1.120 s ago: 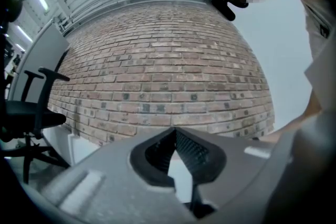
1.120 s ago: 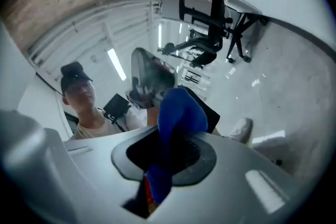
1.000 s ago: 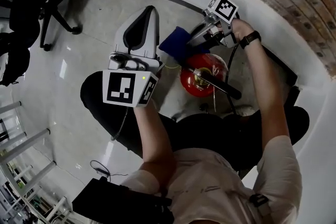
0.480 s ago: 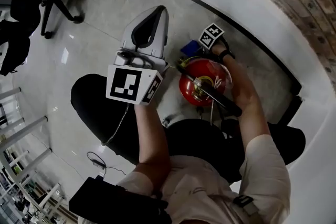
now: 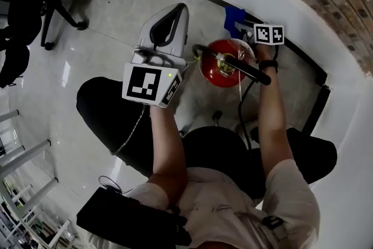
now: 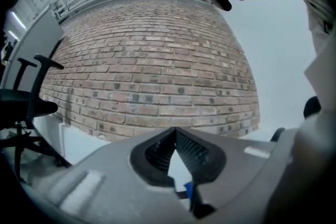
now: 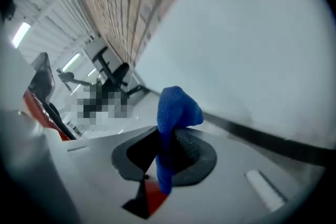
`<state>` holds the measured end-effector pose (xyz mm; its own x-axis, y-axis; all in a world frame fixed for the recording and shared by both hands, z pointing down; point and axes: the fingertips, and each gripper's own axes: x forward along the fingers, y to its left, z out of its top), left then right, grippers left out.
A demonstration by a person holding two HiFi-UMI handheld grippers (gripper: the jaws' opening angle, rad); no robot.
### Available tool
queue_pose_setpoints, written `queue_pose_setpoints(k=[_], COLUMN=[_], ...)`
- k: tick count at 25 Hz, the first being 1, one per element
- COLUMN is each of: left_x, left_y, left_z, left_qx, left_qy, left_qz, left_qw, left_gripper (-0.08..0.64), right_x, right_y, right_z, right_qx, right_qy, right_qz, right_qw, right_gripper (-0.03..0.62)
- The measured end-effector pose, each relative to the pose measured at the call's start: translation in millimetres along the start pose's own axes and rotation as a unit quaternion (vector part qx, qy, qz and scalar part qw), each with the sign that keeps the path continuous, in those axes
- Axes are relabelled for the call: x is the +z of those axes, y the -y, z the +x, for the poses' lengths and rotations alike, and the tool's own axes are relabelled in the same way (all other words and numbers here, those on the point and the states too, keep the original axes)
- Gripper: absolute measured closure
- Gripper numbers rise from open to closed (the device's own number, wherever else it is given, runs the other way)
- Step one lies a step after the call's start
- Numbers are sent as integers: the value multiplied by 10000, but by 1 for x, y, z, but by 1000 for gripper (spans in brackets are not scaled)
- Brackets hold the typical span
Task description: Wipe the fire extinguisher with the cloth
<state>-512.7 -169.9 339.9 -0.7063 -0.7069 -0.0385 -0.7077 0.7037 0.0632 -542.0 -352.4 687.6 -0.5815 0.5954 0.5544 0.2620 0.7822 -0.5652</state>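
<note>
Cloth (image 7: 176, 113) pinched in right gripper (image 7: 168, 152) jaws | sits just beyond upright fire extinguisher (image 5: 224, 70), wall side | I judge right gripper nearer | left gripper (image 6: 175, 150) jaws together, empty, beside extinguisher

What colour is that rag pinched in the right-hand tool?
The cloth is bright blue; the right gripper view shows it best.

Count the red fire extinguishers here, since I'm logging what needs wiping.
1. The red cylindrical fire extinguisher stands on the grey floor, by the white wall; others may be hidden.
</note>
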Motion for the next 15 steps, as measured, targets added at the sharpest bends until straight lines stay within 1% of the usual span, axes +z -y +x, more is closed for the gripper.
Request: queue_pose_setpoints(k=[1,2,3,4,5,7,8,9,11,13,15], left_x=[4,8,12,15,19,29,35,41,48,53,59], left_y=[6,11,18,25,33,49,56,64,82,102,120], left_z=[-7,-14,-22,-31,-42,-67,-79,-91,-117,-146,-176], left_qx=[-70,-146,-237,-338,-433,-557,-599,-649,-775,-886,-995], left_qy=[46,96,137,163,191,320,417,508,625,719,822], left_qz=[-6,4,30,59,74,40,18,20,78,132,220], left_qw=[10000,9998,9996,9993,9989,9979,9973,9966,9950,9934,9914], left_gripper=[557,557,557,557,557,557,557,557,557,557,557], right_x=[22,40,52,56,53,32,22,13,-5,-24,-46], right_y=[-5,-11,-21,-34,-52,-94,-118,-145,-204,-261,-310], right_z=[-36,-75,-118,-161,-203,-268,-291,-309,-331,-339,-335], right_qx=[-249,-552,-875,-1184,-1456,-1838,-1912,-1902,-1731,-1601,-1602], right_qy=[587,1139,1653,2093,2422,2801,2947,3111,3457,3690,3758], right_qz=[-43,-138,-239,-347,-484,-826,-982,-1116,-1369,-1659,-1965], right_qw=[9980,9919,9821,9700,9580,9386,9311,9244,9120,9004,8913], right_gripper=[529,528,528,528,528,526,526,525,525,523,525])
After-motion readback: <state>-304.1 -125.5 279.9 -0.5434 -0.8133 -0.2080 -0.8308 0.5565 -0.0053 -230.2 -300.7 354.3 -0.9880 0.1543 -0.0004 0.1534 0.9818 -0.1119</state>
